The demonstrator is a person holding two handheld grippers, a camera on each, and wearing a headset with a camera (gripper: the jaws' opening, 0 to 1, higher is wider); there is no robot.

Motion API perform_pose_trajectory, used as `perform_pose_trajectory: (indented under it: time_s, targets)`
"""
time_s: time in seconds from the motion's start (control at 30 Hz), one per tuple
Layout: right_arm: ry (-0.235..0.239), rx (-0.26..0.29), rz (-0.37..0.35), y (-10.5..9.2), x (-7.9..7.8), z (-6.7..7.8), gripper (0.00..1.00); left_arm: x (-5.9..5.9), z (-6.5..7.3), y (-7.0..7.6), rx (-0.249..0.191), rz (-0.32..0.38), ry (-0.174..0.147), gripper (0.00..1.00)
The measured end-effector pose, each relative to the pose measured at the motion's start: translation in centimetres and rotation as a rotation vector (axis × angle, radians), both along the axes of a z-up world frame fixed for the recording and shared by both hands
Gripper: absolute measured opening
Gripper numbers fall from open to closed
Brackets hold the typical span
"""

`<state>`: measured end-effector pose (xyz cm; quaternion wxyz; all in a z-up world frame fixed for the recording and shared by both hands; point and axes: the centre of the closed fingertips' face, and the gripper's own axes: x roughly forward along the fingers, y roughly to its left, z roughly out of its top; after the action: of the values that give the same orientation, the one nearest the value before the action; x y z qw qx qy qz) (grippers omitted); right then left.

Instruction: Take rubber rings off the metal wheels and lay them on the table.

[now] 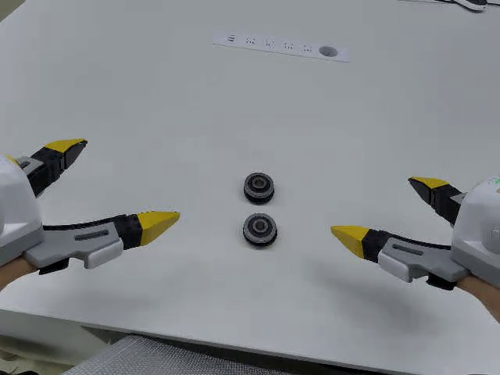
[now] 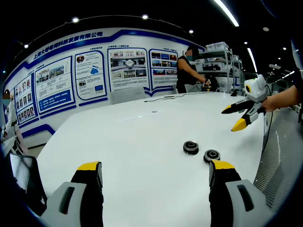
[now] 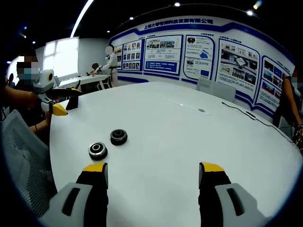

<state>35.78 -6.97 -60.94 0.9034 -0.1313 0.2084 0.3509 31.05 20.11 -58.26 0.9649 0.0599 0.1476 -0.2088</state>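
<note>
Blue wall headline [image 3: 173, 21] ahead of my right tongs: 上海人工智能研究院有限公司 | my left gripper view: same characters, same wall | wall posters [image 2: 90, 71]: print too small to read | table socket strip [image 1: 281, 47]: markings illegible

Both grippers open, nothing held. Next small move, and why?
Probably bring the left gripper in over the nearer wheel to pin it. Both wheels, the far wheel just behind it, wear black rubber rings, and both grippers hang open well to either side; the right gripper could then peel.
</note>
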Motion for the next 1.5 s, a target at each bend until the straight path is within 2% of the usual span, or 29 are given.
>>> perform_pose_trajectory:
  time_s: [0.4,0.7,1.07,1.5]
  targets:
    - [0.021,0.013,-0.001,-0.1,-0.2,-0.2,0.75,0.4,0.3,-0.8,0.008,-0.033,-0.002,0.93]
    - [0.030,0.043,0.000,0.3,-0.3,0.0,0.73,1.0,1.0,-2.1,0.028,-0.087,-0.013,0.85]
    - [0.045,0.082,-0.007,0.4,-0.7,0.1,0.72,1.6,0.2,-5.6,0.048,-0.195,0.011,0.76]
    - [0.081,0.111,-0.029,-0.3,-1.2,-0.8,0.70,1.5,-2.0,-10.6,0.081,-0.350,0.065,0.68]
